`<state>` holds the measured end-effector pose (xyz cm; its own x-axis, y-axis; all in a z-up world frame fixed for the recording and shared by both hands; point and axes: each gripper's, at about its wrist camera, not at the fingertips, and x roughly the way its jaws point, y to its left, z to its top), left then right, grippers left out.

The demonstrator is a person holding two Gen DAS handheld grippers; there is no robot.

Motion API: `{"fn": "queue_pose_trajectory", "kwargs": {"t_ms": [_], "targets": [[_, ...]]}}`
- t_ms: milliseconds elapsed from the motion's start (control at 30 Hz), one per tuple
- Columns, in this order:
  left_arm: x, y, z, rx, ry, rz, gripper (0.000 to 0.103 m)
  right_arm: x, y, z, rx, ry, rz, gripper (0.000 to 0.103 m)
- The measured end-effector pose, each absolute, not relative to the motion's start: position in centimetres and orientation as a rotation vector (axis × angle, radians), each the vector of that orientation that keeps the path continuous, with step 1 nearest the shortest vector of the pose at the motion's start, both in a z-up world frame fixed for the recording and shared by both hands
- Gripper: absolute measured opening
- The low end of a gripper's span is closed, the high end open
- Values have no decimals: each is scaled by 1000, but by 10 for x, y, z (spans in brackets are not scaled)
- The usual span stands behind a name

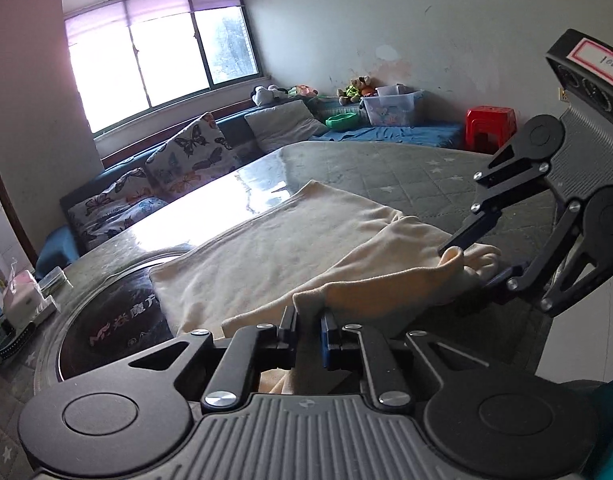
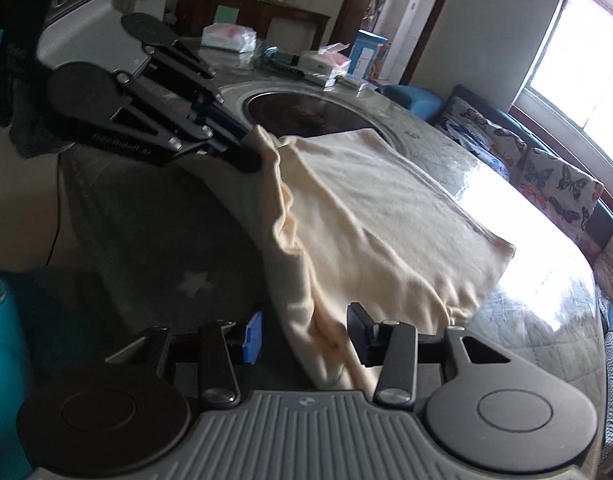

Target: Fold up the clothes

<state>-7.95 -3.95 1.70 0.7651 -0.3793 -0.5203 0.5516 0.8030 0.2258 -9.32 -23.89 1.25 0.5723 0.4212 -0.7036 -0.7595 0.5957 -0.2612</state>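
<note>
Surface: grey quilted table cover [image 1: 406, 172].
Garment: cream cloth [image 2: 370, 216] spread flat on it, near edge lifted.
Left gripper [image 1: 308, 334]: pinching cloth edge.
Right gripper [image 2: 304, 334]: jaws spread, fold between them.

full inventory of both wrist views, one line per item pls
garment: 1, cream, spread on the table, near edge lifted
table: 1, grey quilted cover with stars
round inset: 1, dark, table's left end
butterfly cushions: 2, white patterned, sofa under the window
stool: 1, red, by far wall
storage bin: 1, clear, far corner
tissue packs: several, white-pink, table's far end
left gripper: shut on garment edge
right gripper: open, fabric between fingers
</note>
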Motion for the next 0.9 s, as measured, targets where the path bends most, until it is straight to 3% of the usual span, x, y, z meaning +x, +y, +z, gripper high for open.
{"fn": "queue_pose_trajectory", "kwargs": {"t_ms": [133,200,367,433,600,667,767,900], "targets": [[-79,-38,14,380,492,-513,16,-79,-235,8,-545,654,747,35],[-85,-35,11,383,496,-507,19,-73,-236,10,-510,670,750,20],[-98,-27,1,414,510,-483,26,-58,-238,17,-423,710,759,13],[-103,-24,-3,433,513,-472,35,-54,-240,22,-389,716,755,13],[-113,-20,-13,515,494,-445,36,-50,-240,32,-364,694,742,12],[-115,-20,-17,553,482,-428,34,-50,-239,33,-367,688,733,12],[-117,-19,-18,556,473,-417,16,-51,-239,32,-358,681,724,11],[-121,-18,-8,522,440,-410,11,-57,-241,35,-355,646,712,10]]}}
